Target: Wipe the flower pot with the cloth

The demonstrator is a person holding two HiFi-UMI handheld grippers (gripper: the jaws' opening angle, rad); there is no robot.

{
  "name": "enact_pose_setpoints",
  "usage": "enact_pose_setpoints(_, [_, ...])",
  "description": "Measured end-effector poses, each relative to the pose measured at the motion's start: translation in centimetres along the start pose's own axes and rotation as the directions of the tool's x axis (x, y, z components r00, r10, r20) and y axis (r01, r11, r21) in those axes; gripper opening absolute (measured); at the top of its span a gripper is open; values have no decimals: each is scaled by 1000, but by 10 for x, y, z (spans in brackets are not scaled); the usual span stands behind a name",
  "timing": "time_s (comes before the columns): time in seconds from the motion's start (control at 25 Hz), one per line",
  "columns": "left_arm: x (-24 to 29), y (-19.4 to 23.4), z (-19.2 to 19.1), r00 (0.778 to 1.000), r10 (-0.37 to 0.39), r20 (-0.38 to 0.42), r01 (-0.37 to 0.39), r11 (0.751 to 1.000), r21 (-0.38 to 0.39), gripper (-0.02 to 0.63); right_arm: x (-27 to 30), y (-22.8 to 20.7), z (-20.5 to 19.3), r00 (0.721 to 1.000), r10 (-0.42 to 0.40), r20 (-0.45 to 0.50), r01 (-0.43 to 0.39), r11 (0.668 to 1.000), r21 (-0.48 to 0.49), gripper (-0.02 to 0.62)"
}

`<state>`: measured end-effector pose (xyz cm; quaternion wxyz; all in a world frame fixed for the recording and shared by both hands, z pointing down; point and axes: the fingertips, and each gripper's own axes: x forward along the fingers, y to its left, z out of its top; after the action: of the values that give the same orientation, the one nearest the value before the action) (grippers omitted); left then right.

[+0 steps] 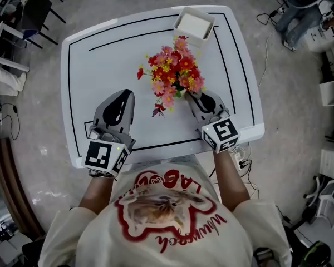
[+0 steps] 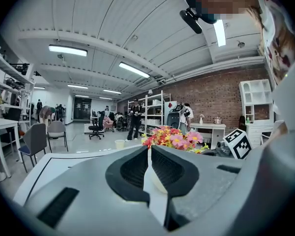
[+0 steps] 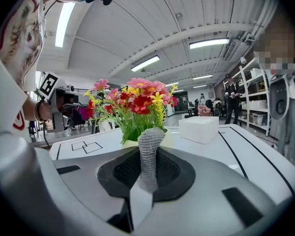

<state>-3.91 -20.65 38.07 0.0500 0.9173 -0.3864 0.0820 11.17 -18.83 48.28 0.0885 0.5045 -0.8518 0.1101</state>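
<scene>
Flower pot (image 3: 168, 137) stands on bench (image 1: 100, 54), wiping seemingly not begun. Right hand-held gripper (image 3: 148, 177) grasps grey cloth (image 3: 150, 151) near it. Left hand-held gripper (image 2: 150, 173) is clenched, empty.

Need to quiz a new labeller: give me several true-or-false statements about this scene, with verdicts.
1. The right gripper holds a grey cloth. True.
2. The left gripper grips a cloth too. False: its jaws are shut on nothing.
3. The flowers are all white. False: they are red, pink and yellow.
4. A white box sits at the far edge of the table. True.
</scene>
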Motion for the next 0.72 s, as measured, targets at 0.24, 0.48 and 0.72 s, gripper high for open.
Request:
enact_pose_setpoints(0.24, [-6, 7, -2, 999, -39, -3, 39, 999, 4, 25, -2, 9, 1, 997, -64, 33, 62, 997, 52, 43])
enact_pose_setpoints(0.48, [-15, 12, -6, 997, -78, -6, 78, 997, 5, 25, -3, 20, 3, 993, -109, 46, 106, 992, 63, 43])
enact_pose_setpoints(0.72, [-24, 17, -10, 994, -113, -6, 113, 994, 2, 26, 2, 39, 5, 992, -109, 66, 103, 990, 93, 43])
